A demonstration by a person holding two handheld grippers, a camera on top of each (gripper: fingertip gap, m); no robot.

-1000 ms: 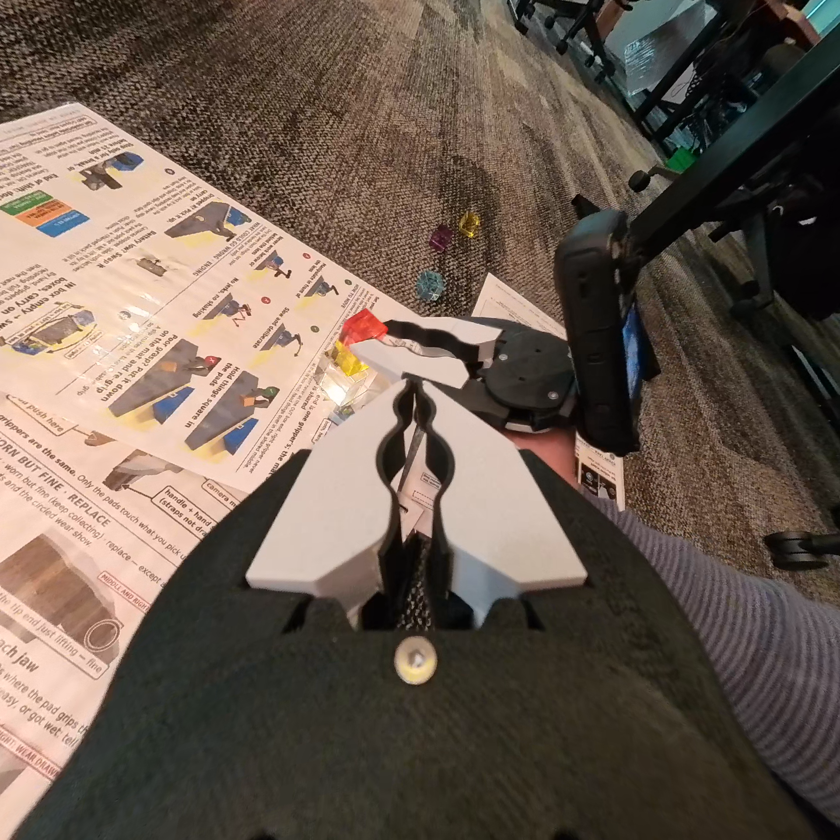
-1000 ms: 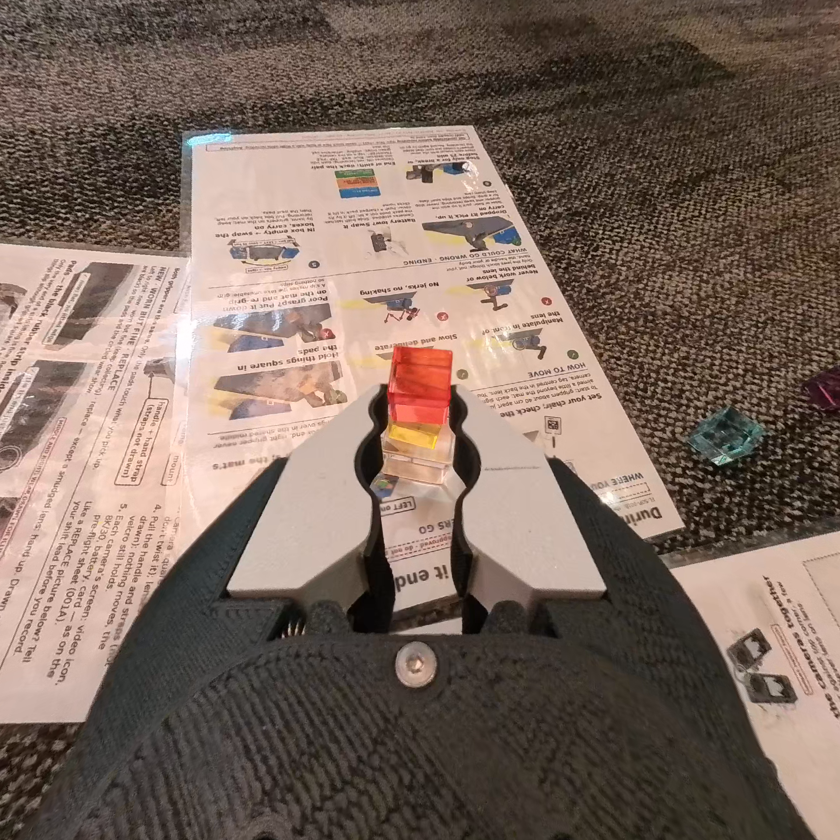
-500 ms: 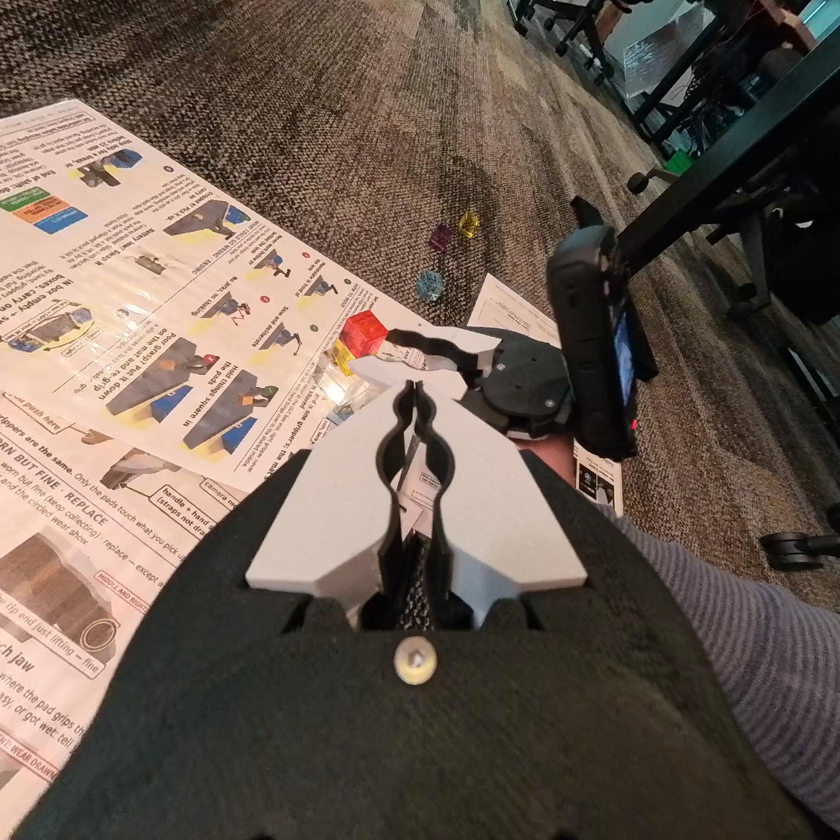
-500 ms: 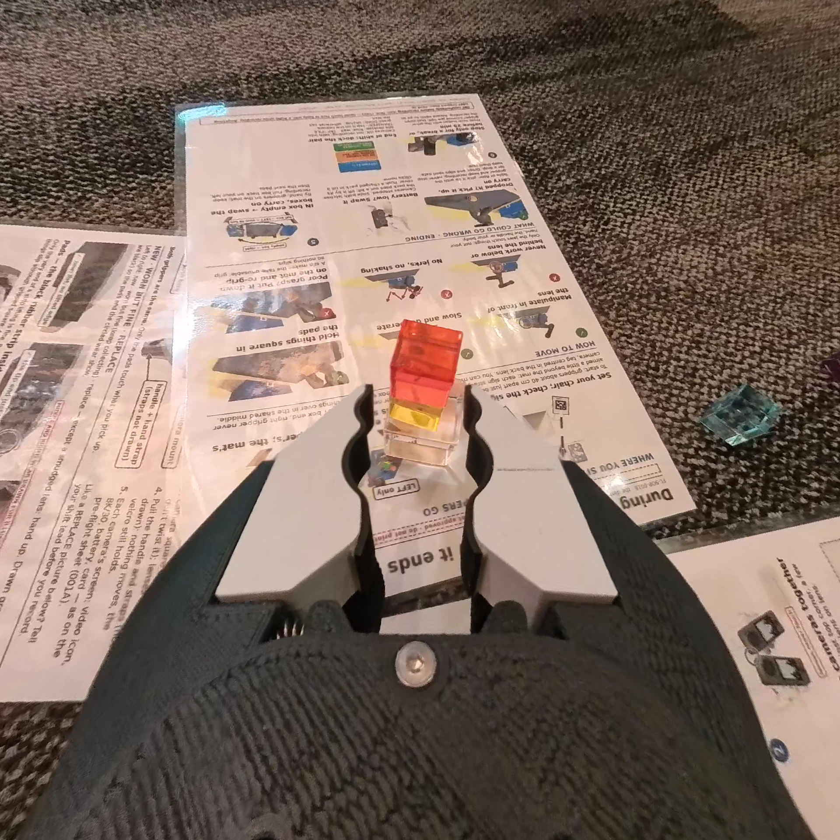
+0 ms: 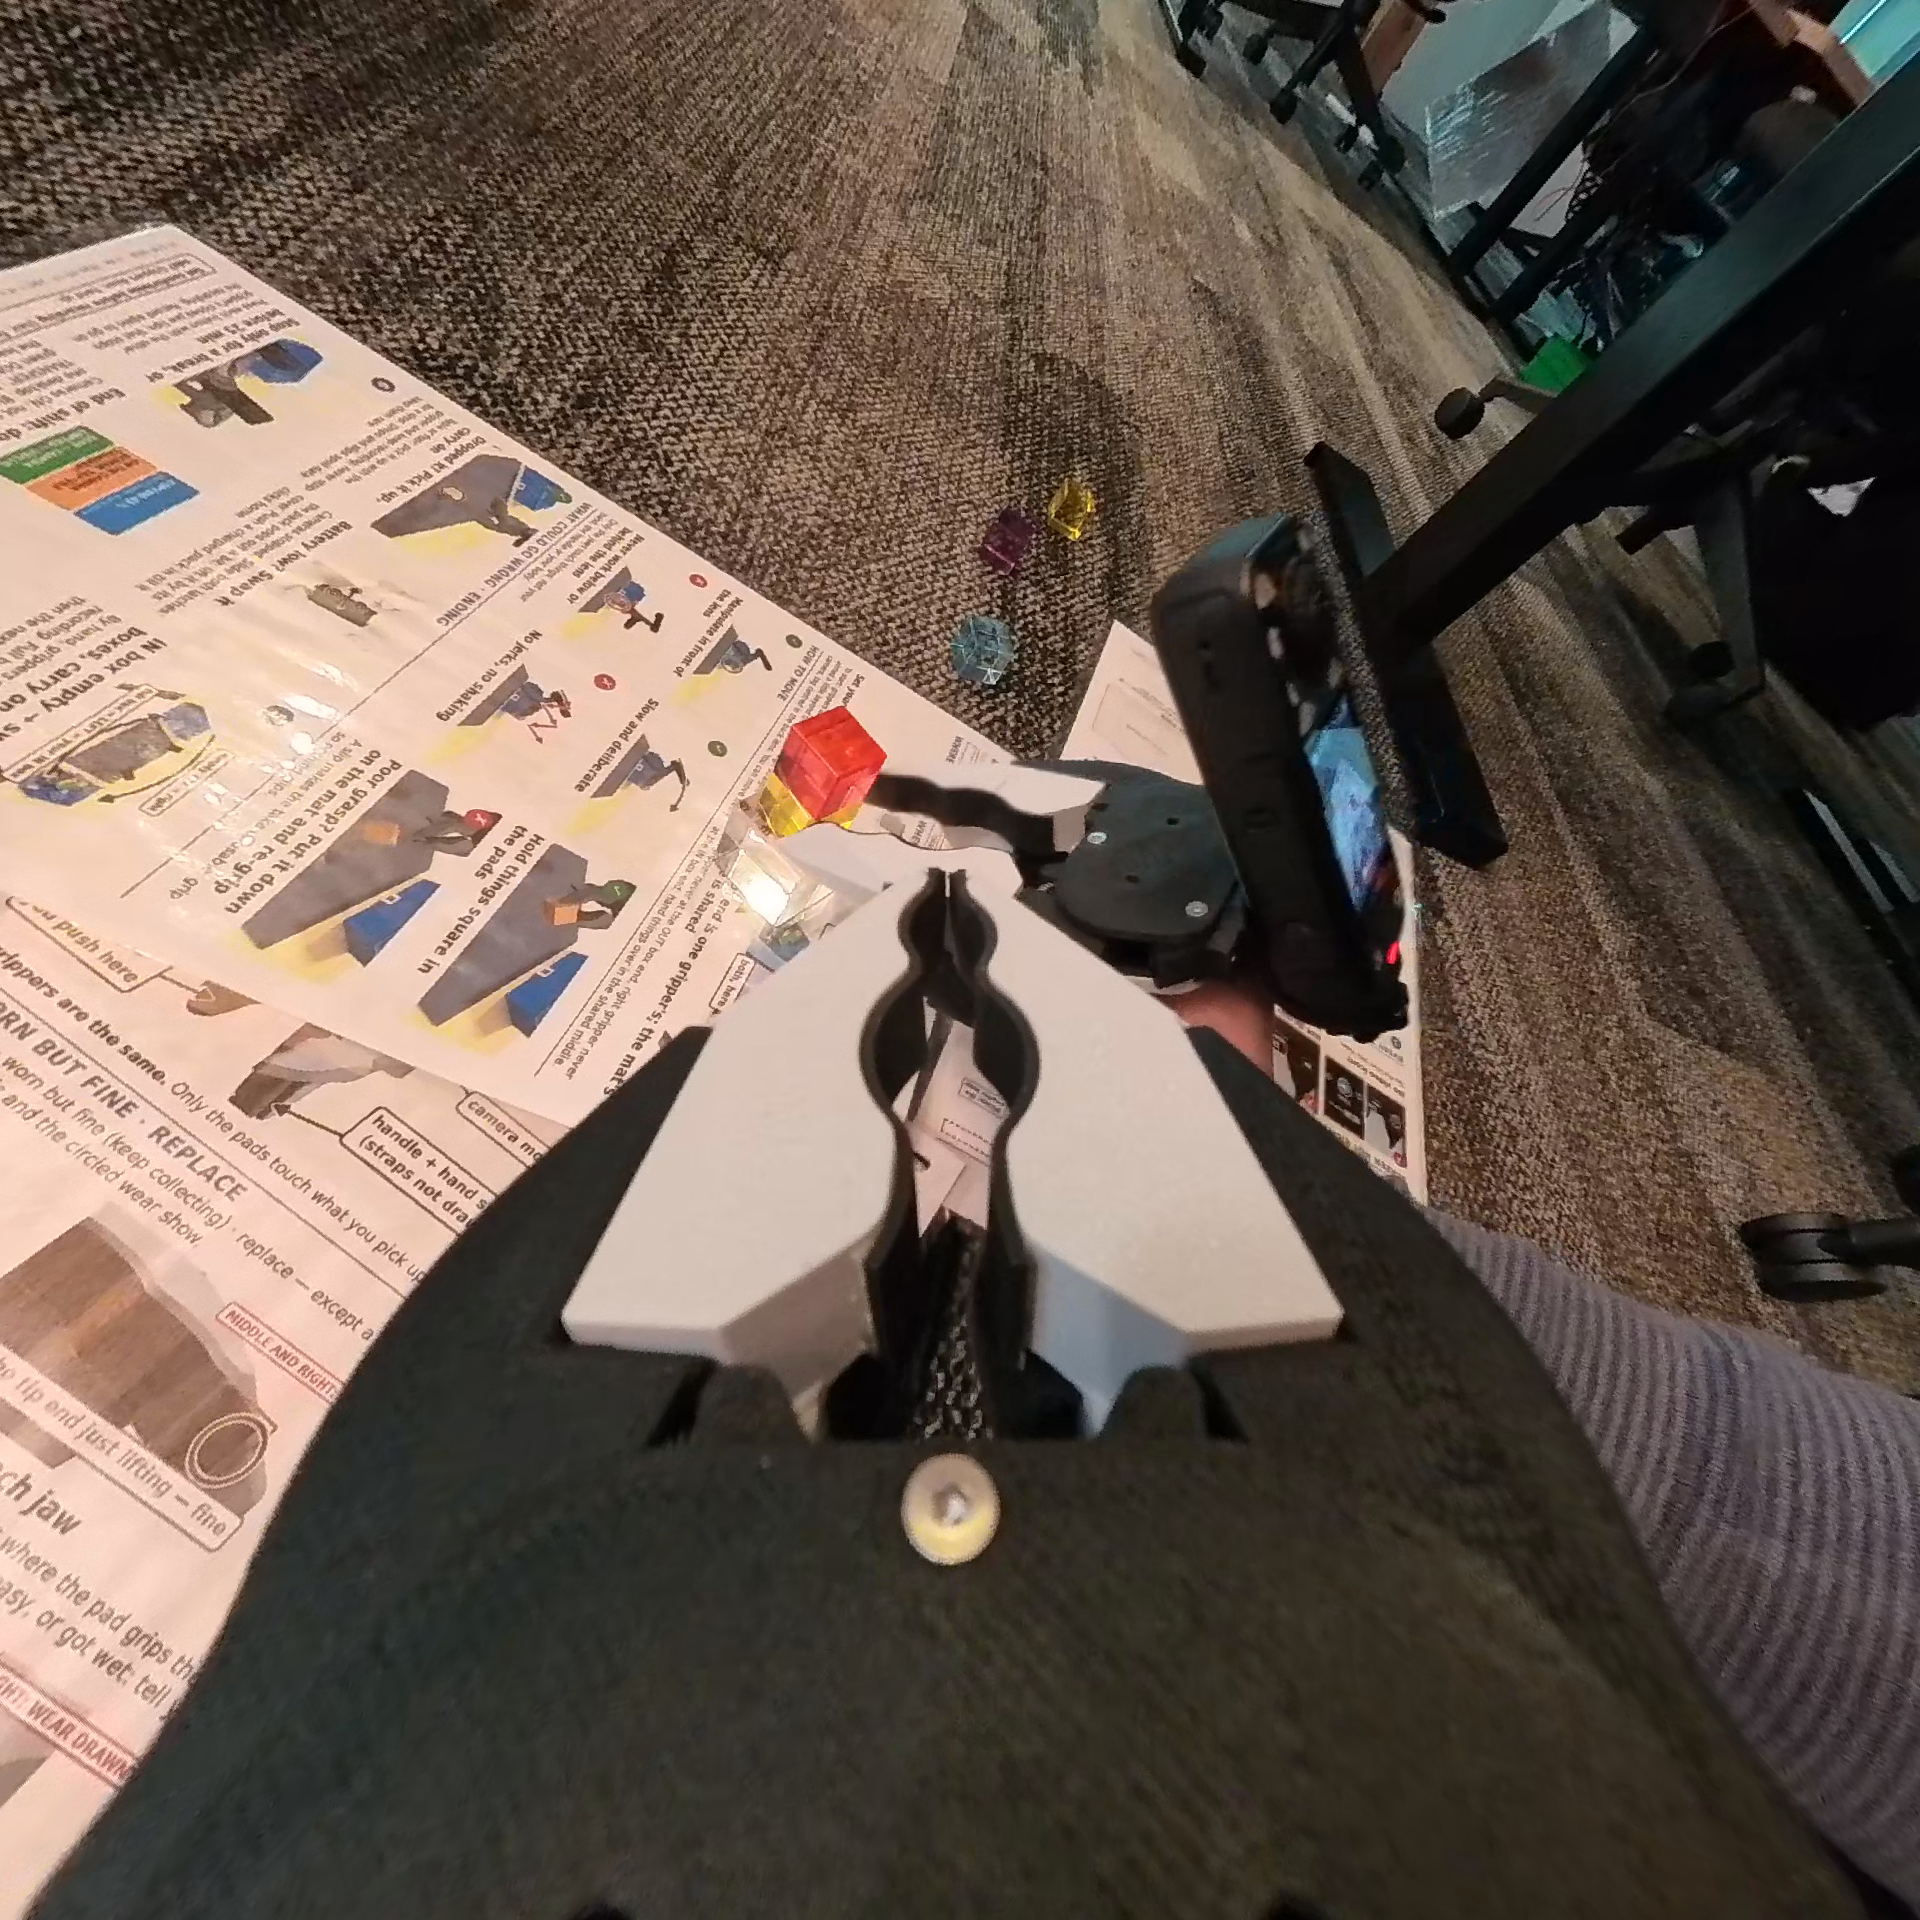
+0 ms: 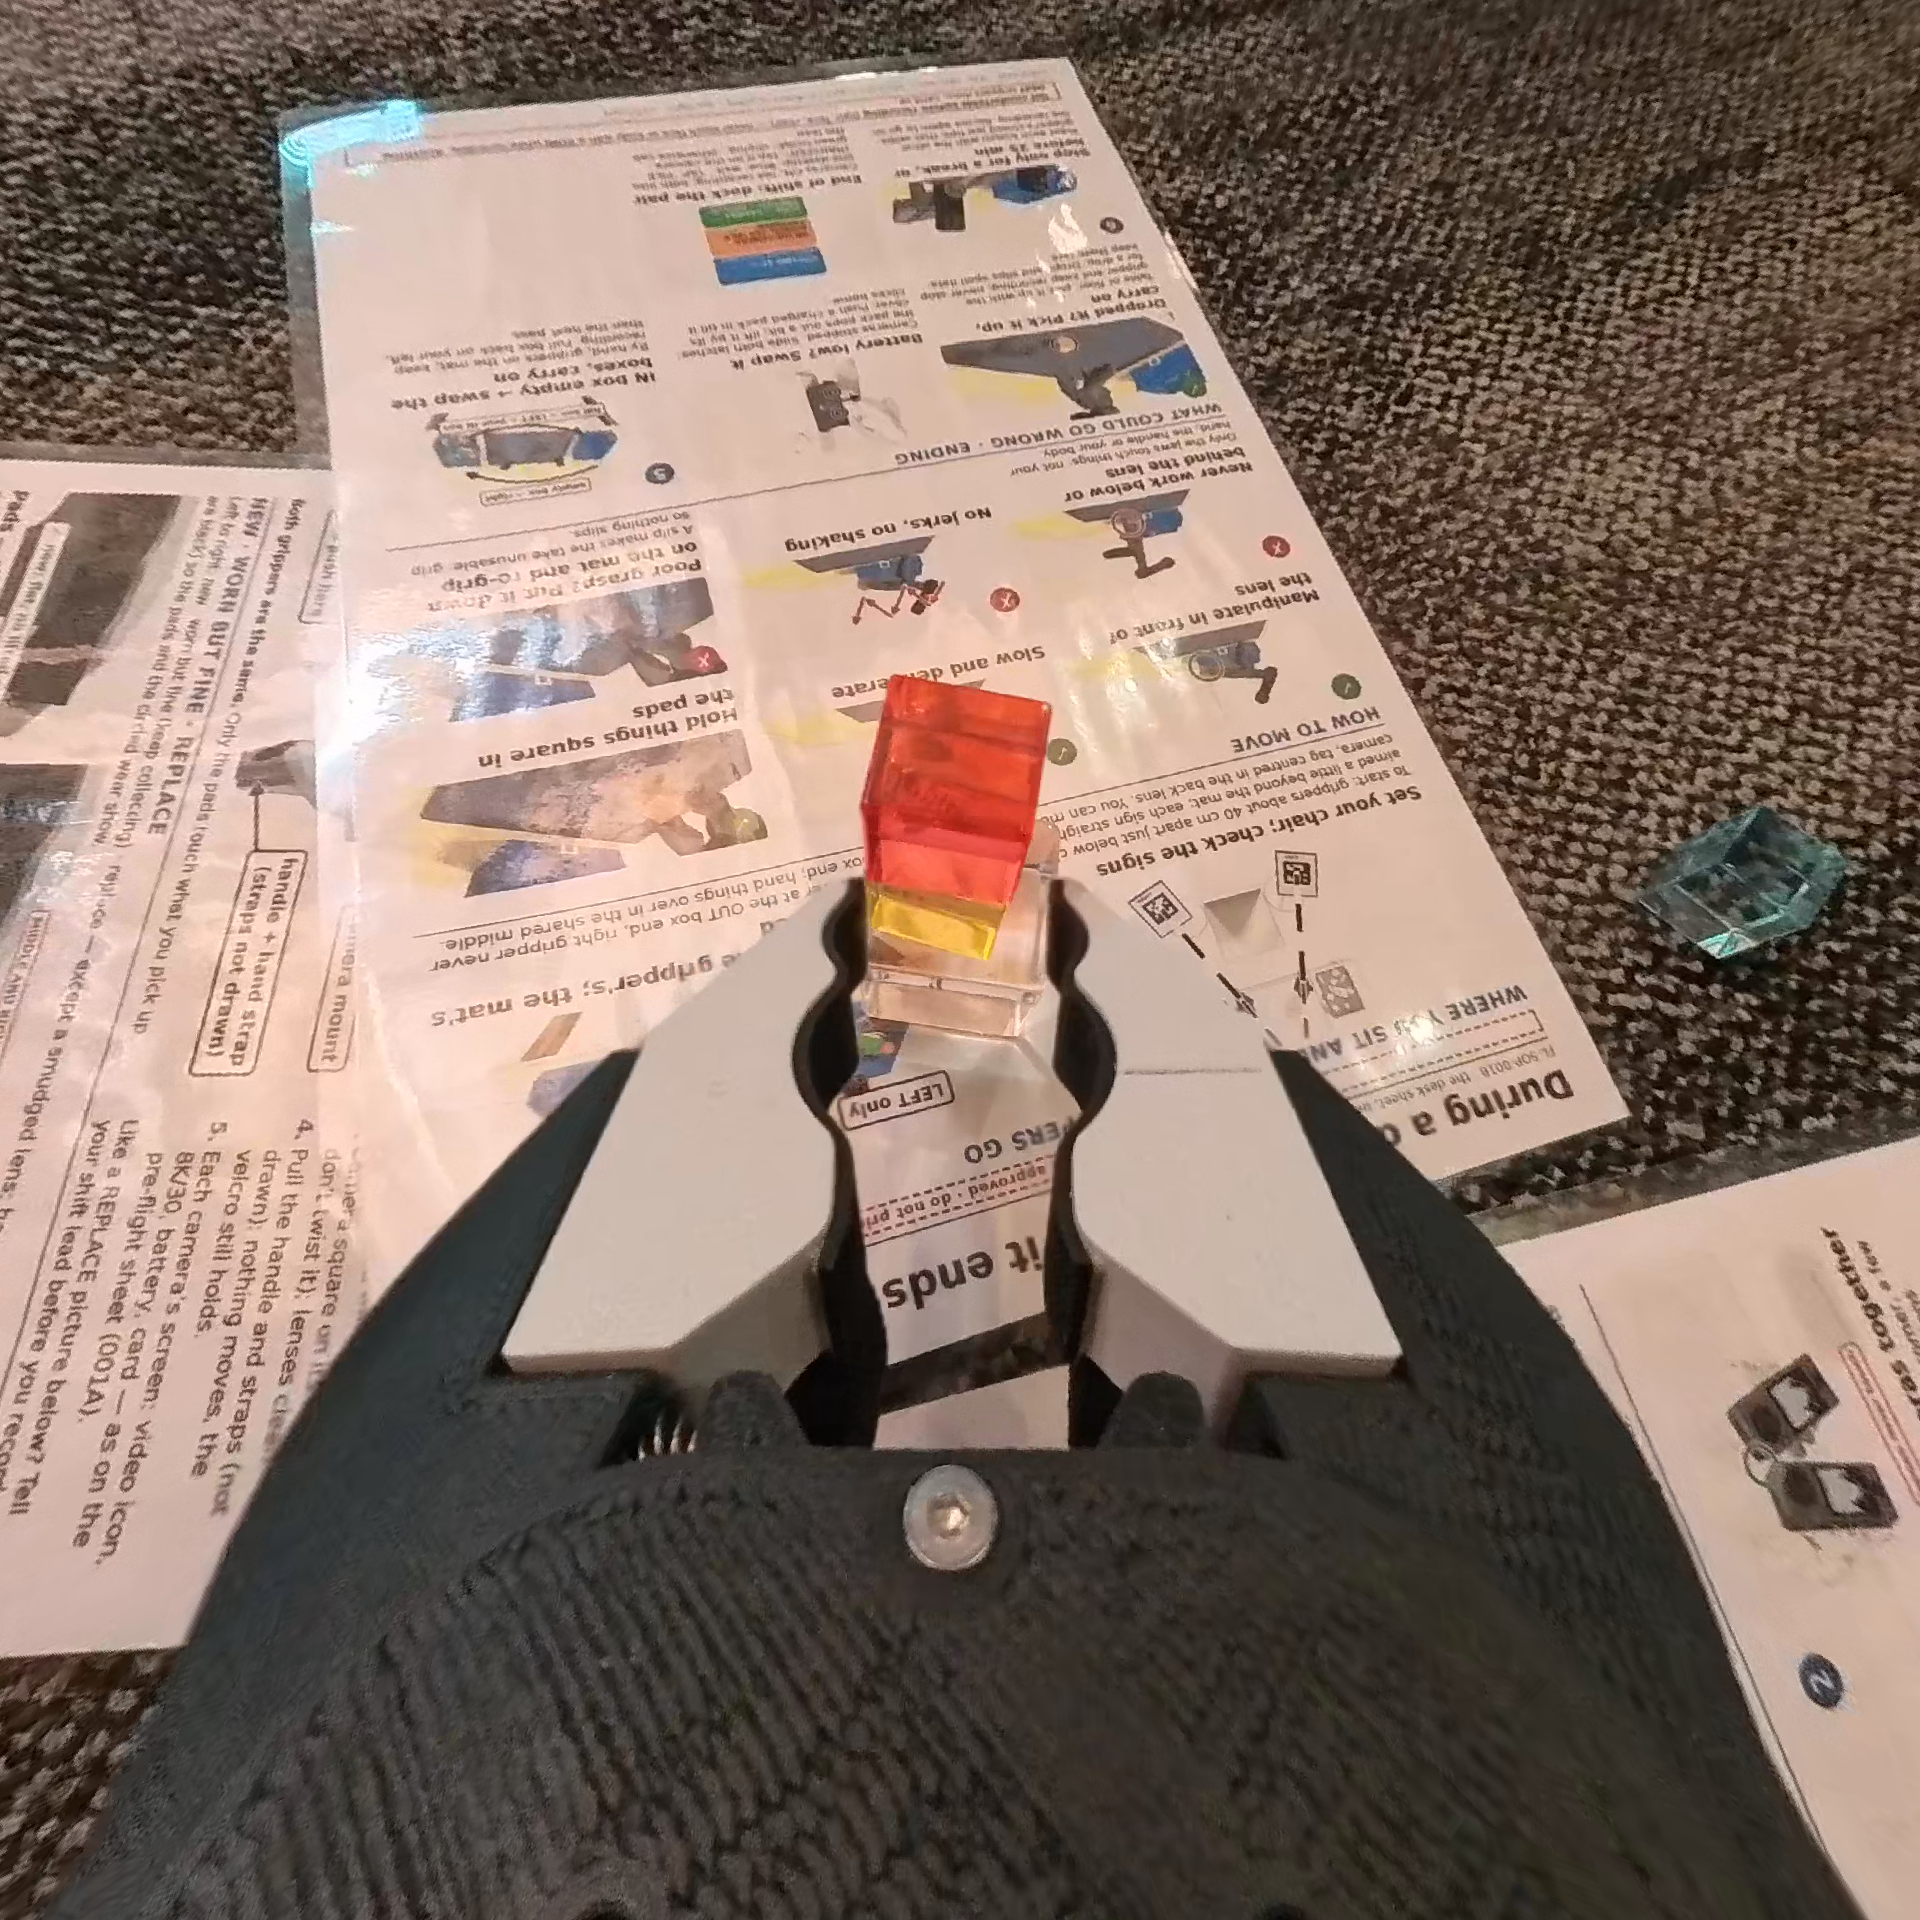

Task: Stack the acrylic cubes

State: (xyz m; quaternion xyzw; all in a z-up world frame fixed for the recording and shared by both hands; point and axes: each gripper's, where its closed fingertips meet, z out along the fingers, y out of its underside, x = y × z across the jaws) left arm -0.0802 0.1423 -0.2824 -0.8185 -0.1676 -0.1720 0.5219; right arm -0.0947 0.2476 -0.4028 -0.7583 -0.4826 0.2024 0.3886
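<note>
A stack of three cubes stands on a laminated sheet (image 6: 727,416): a red cube (image 6: 956,800) on a yellow cube (image 6: 935,925) on a clear cube (image 6: 951,997). My right gripper (image 6: 954,904) is open. Its fingertips flank the lower part of the stack, close on both sides, and I see no press on it. The stack also shows in the left wrist view, with the red cube (image 5: 831,753) on top and the right gripper (image 5: 1091,852) just behind it. My left gripper (image 5: 945,883) is shut and empty above the sheets, near the stack.
A teal cube (image 6: 1745,894) lies on the carpet to the right. It shows in the left wrist view (image 5: 982,649) with a purple cube (image 5: 1010,538) and a loose yellow cube (image 5: 1070,509) beyond. More printed sheets (image 6: 125,935) lie around. A black desk leg (image 5: 1403,623) and chair castors stand far right. Spacing between my two grippers at the tips: around 15 centimetres. The red cube (image 6: 956,800) is closer to my right gripper, around 4 centimetres from its tips; the left tips are 12 centimetres off.
A second ago my right gripper held the red cube on top of the stack. It opened, let go and drew back slightly. The jaws have since narrowed a little. The left gripper stayed put.
</note>
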